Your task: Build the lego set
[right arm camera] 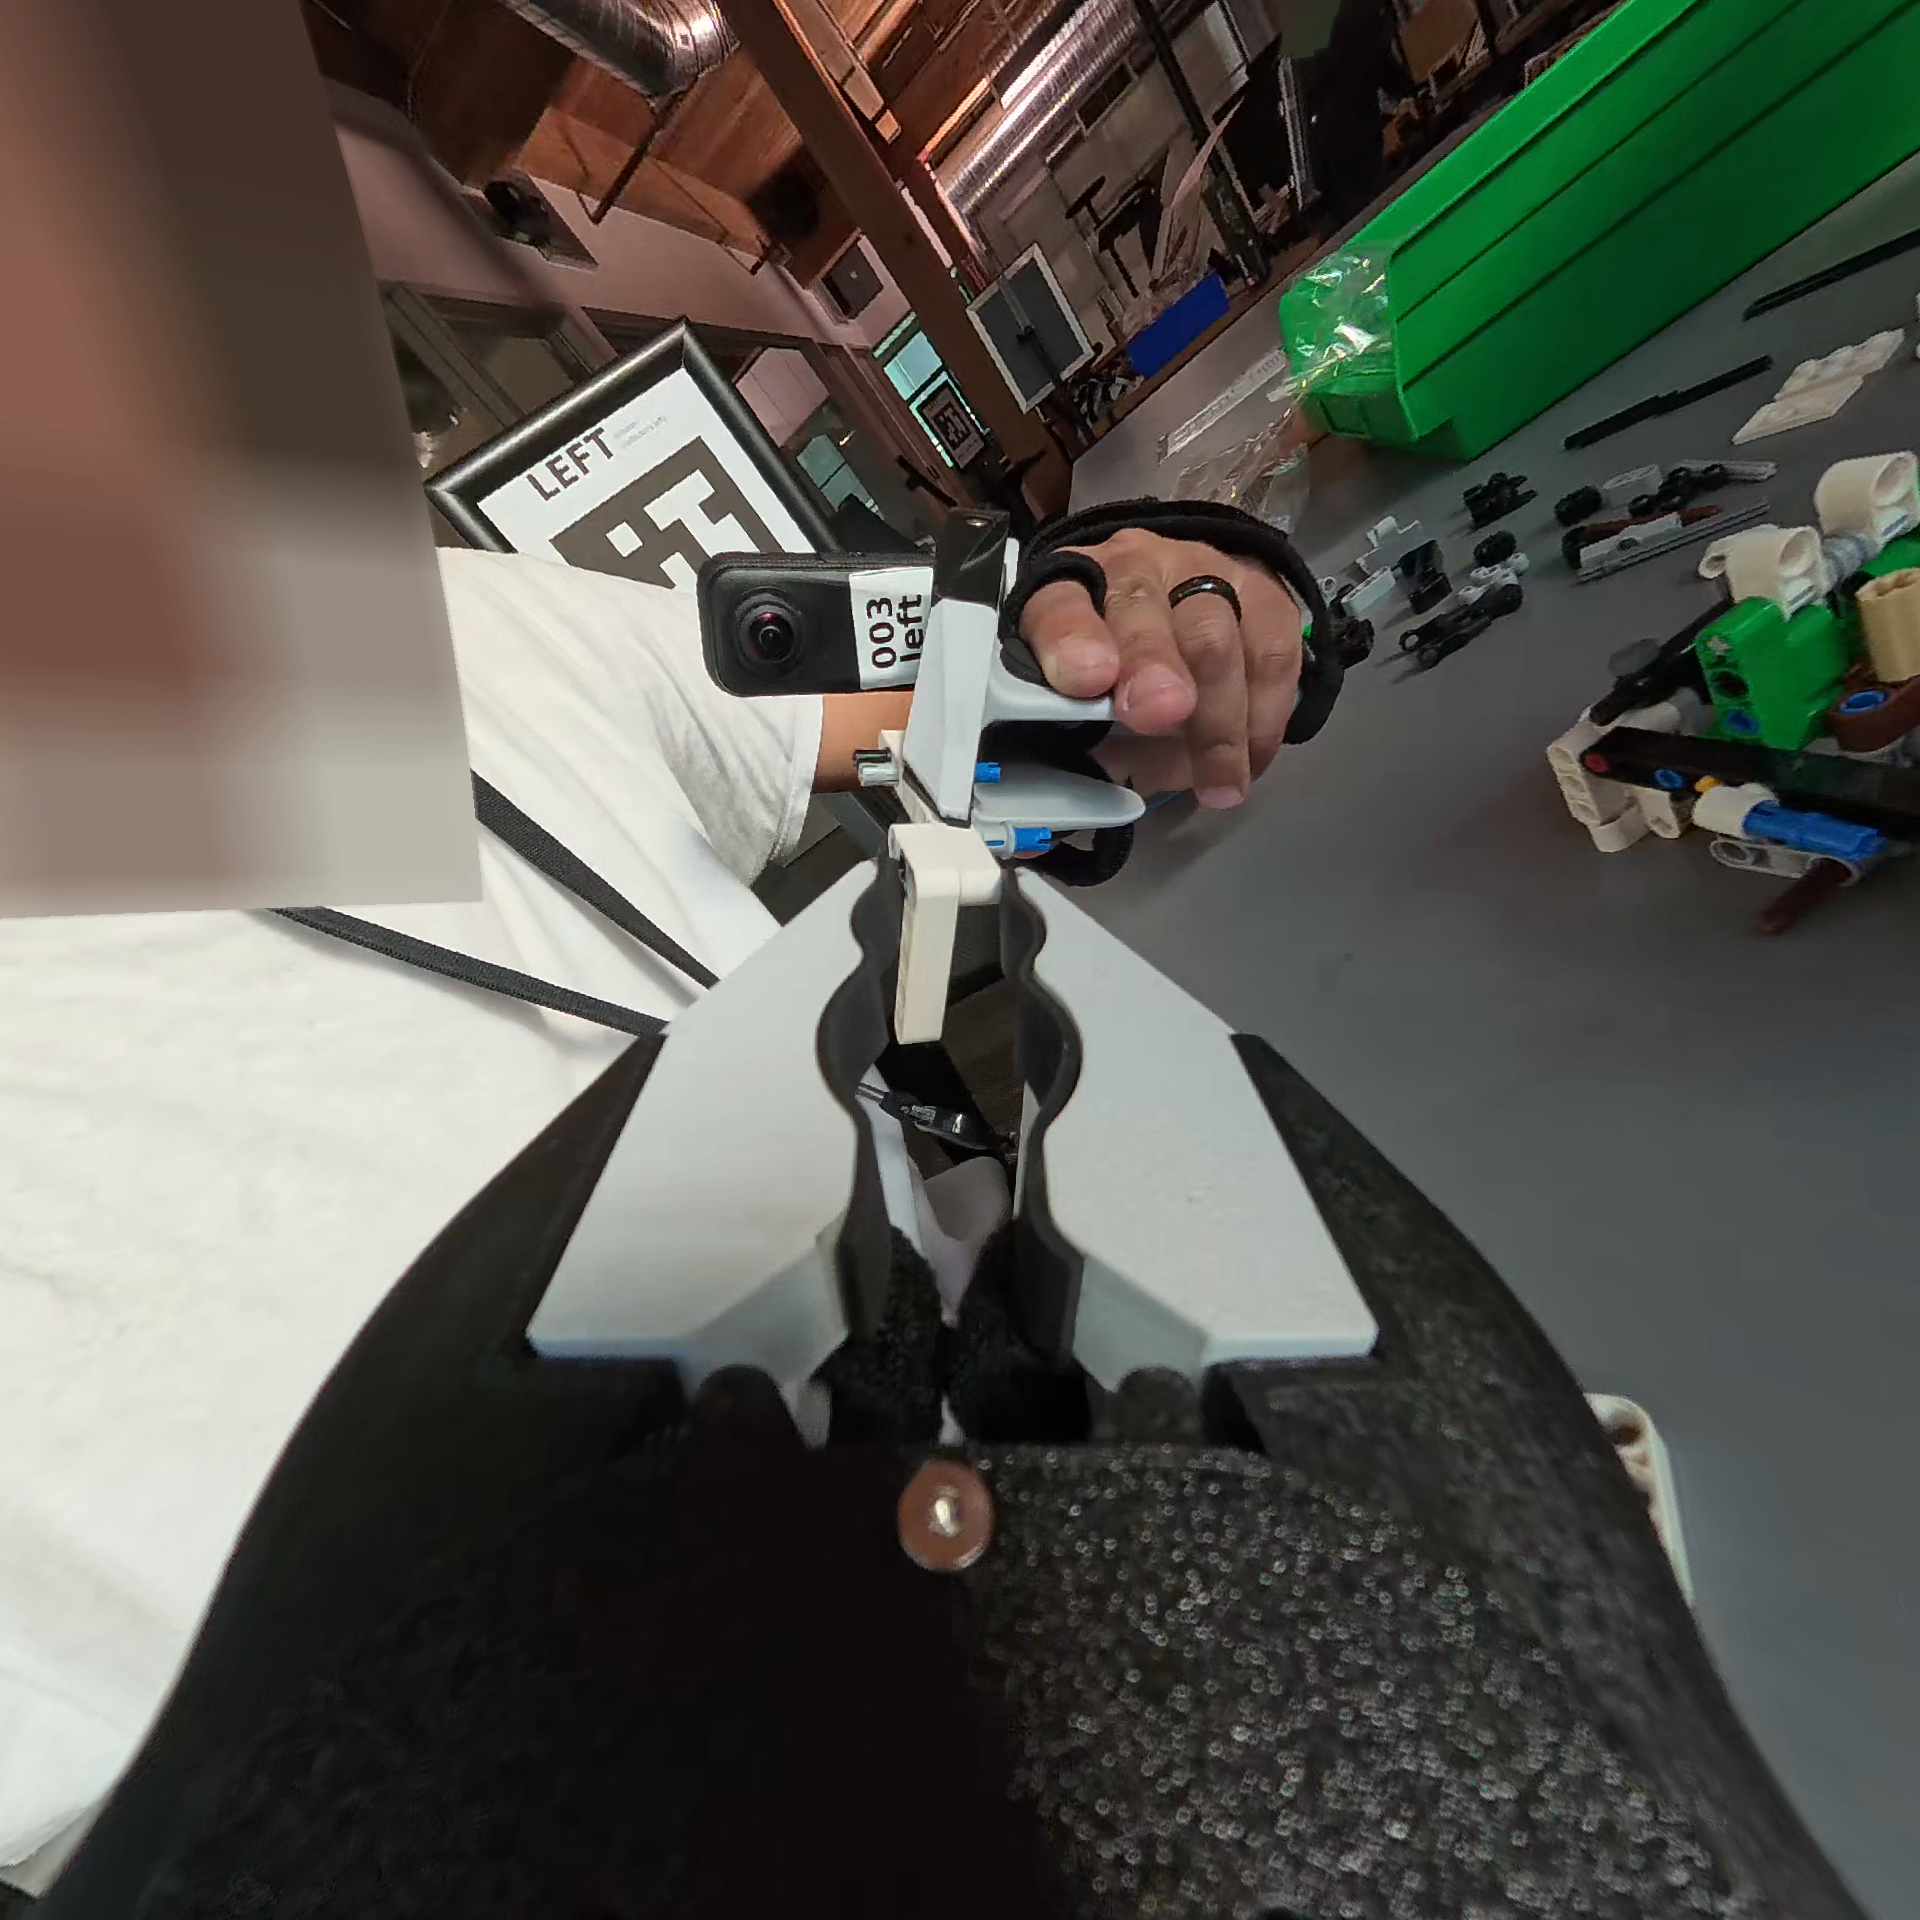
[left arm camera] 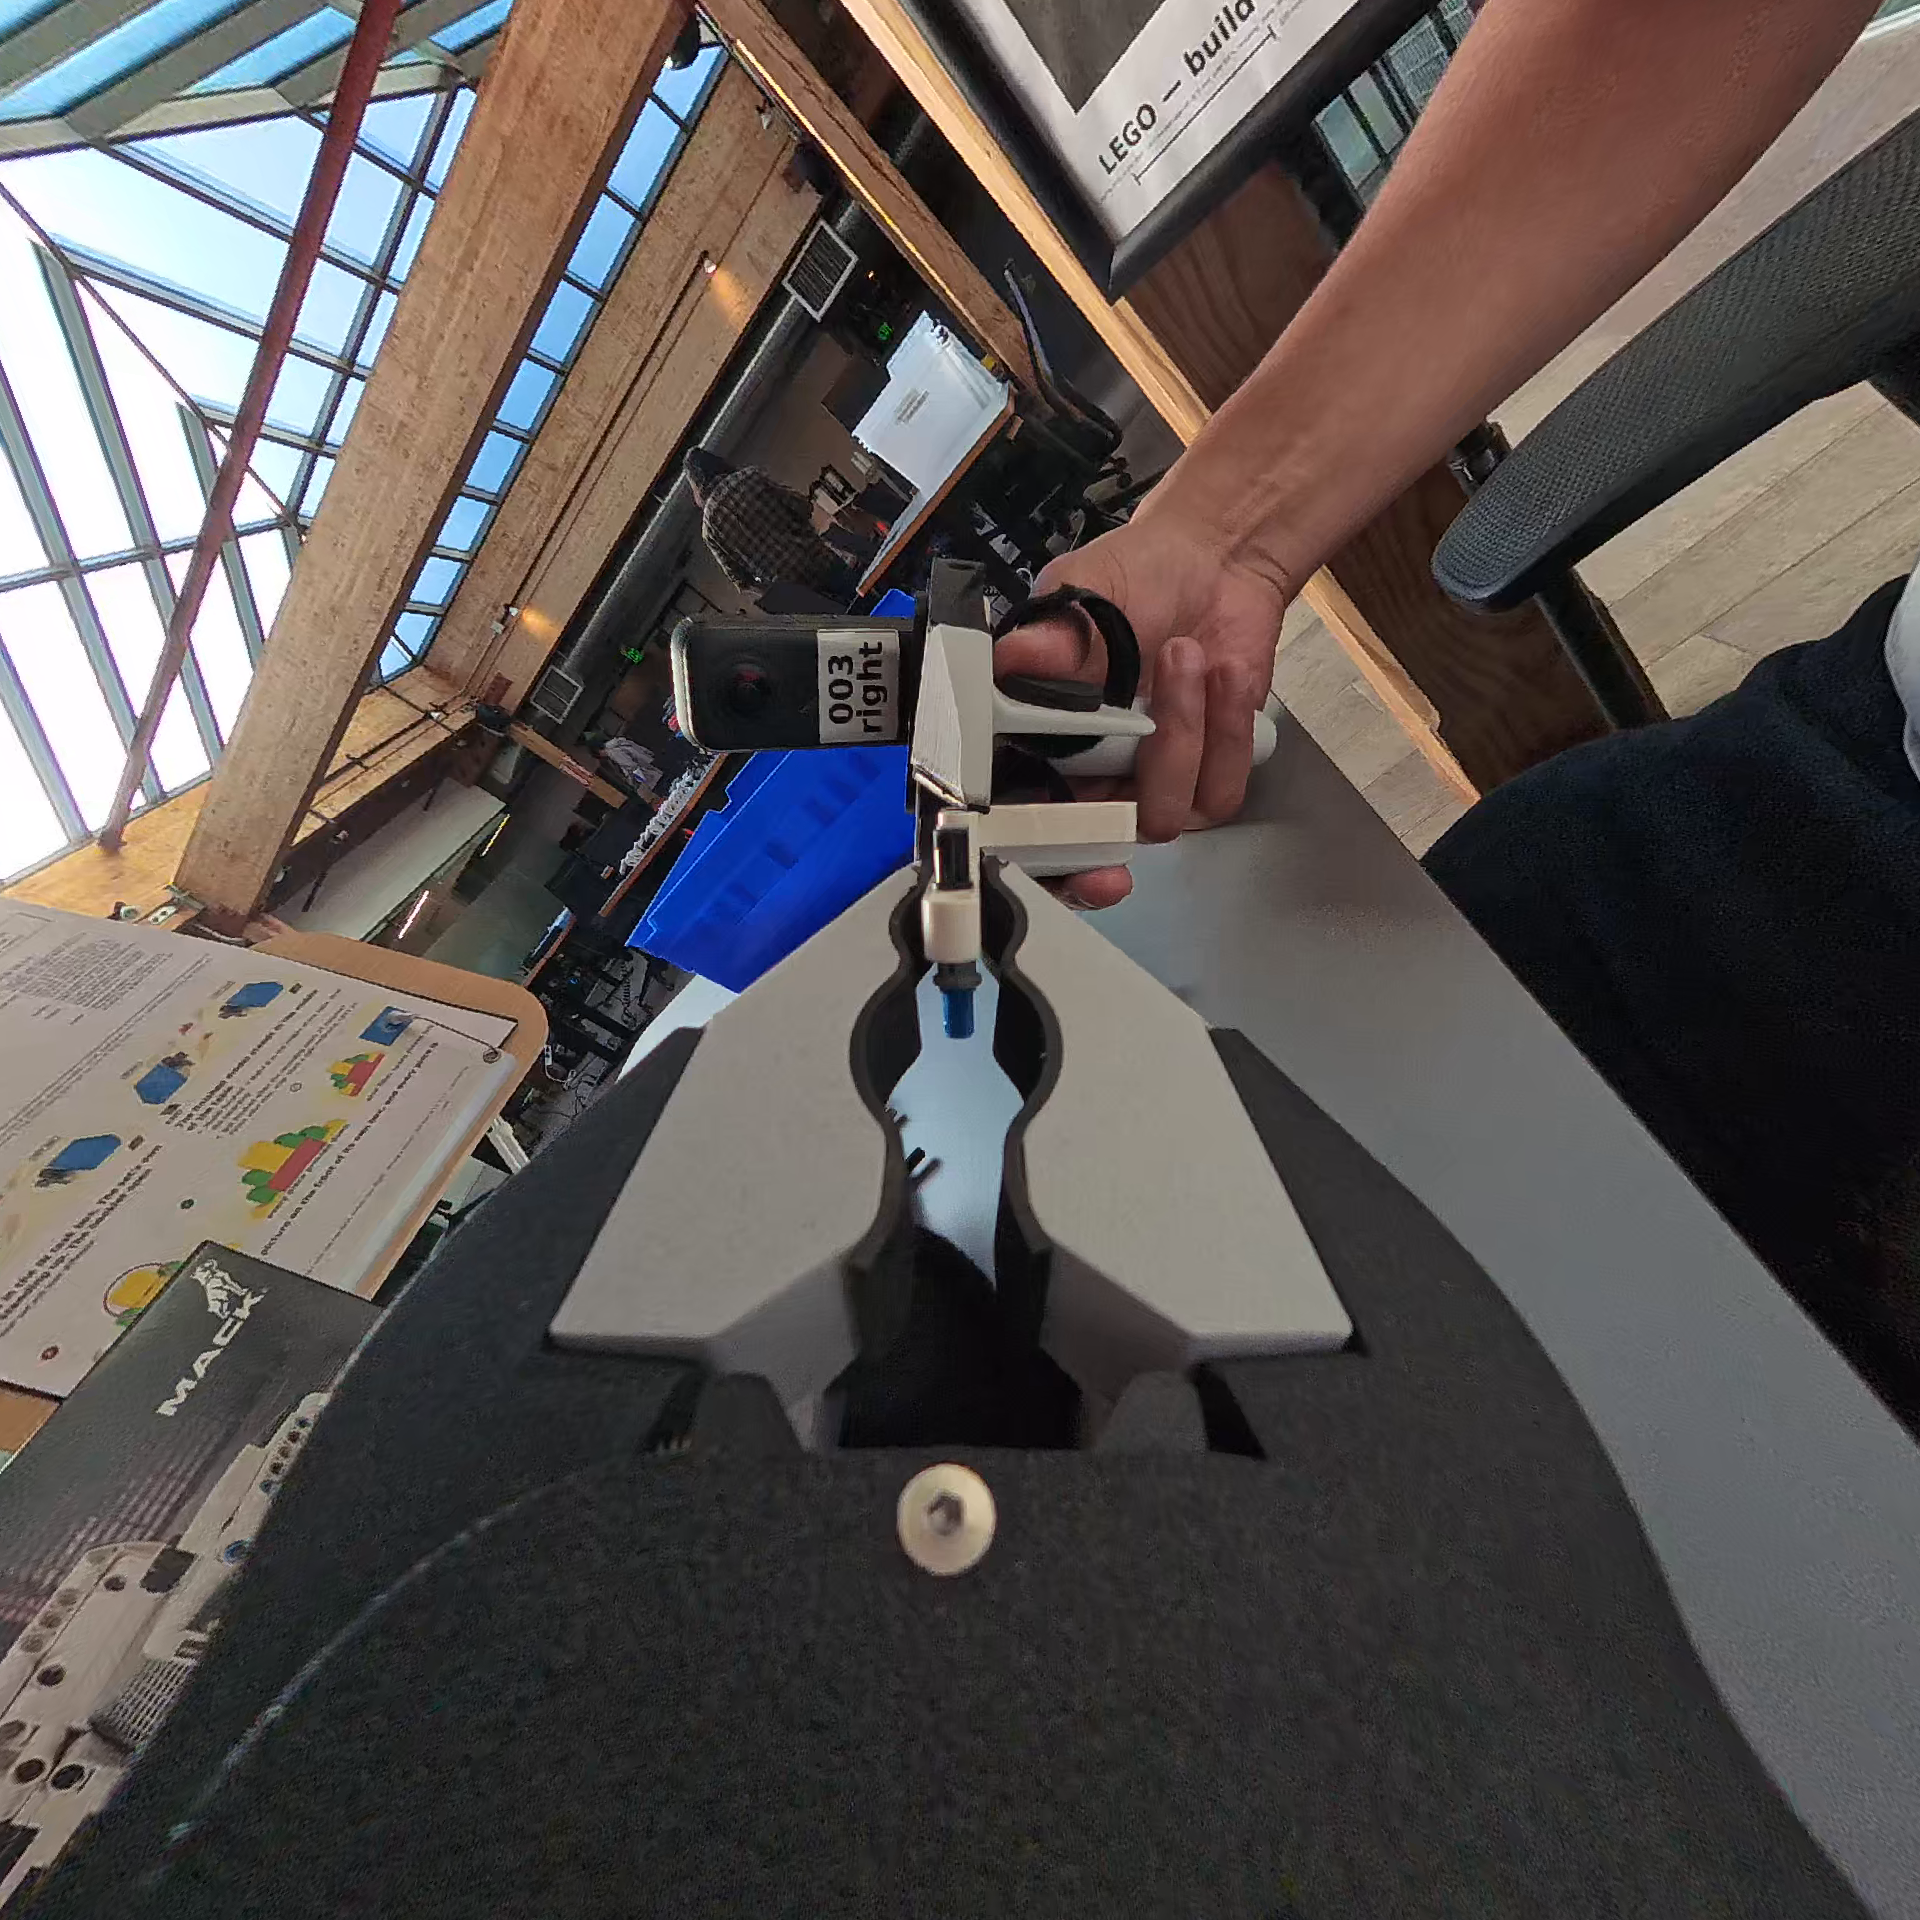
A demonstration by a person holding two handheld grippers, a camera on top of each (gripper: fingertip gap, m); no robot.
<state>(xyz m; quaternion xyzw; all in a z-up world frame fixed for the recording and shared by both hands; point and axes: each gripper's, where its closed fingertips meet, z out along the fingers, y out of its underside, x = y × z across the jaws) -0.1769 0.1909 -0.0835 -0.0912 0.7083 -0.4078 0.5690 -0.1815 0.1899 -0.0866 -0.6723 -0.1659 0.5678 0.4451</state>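
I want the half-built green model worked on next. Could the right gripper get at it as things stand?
Probably not yet: the right gripper is shut on a white beam, though the grey table toward the green model looks free.

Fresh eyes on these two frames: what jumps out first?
Dead centre, the two grippers meet tip to tip: the left gripper pinches a small white piece with a blue pin, the right gripper a white L-shaped beam. At right, a half-built model sits on the grey table before a green bin.
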